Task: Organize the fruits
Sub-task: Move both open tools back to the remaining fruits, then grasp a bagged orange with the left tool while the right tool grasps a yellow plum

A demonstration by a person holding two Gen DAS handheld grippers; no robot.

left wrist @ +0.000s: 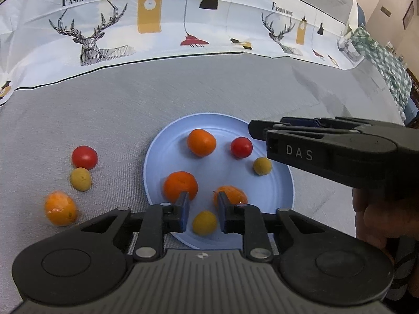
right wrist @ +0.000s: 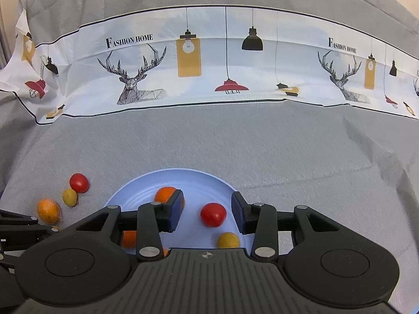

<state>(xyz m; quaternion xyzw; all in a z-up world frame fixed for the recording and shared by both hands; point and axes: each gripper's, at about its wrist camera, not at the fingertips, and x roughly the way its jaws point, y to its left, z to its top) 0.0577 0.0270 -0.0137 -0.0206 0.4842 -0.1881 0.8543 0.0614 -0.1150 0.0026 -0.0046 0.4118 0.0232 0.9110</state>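
Observation:
A light blue plate (left wrist: 282,183) holds several fruits: three oranges, one of them (left wrist: 201,142) at the back, a red tomato (left wrist: 241,147) and two small yellow fruits. My left gripper (left wrist: 203,210) is open above the plate's near edge, with a yellow fruit (left wrist: 204,223) below the gap. On the cloth to the left lie a tomato (left wrist: 84,157), a yellow fruit (left wrist: 80,178) and an orange (left wrist: 60,208). My right gripper (right wrist: 207,212) is open over the plate (right wrist: 136,191), above the red tomato (right wrist: 213,214); it shows side-on in the left wrist view (left wrist: 255,130).
A grey tablecloth (left wrist: 183,91) covers the table. A white printed cloth with deer and lamps (right wrist: 209,65) runs along the back. A green checked cloth (left wrist: 387,62) lies at the far right.

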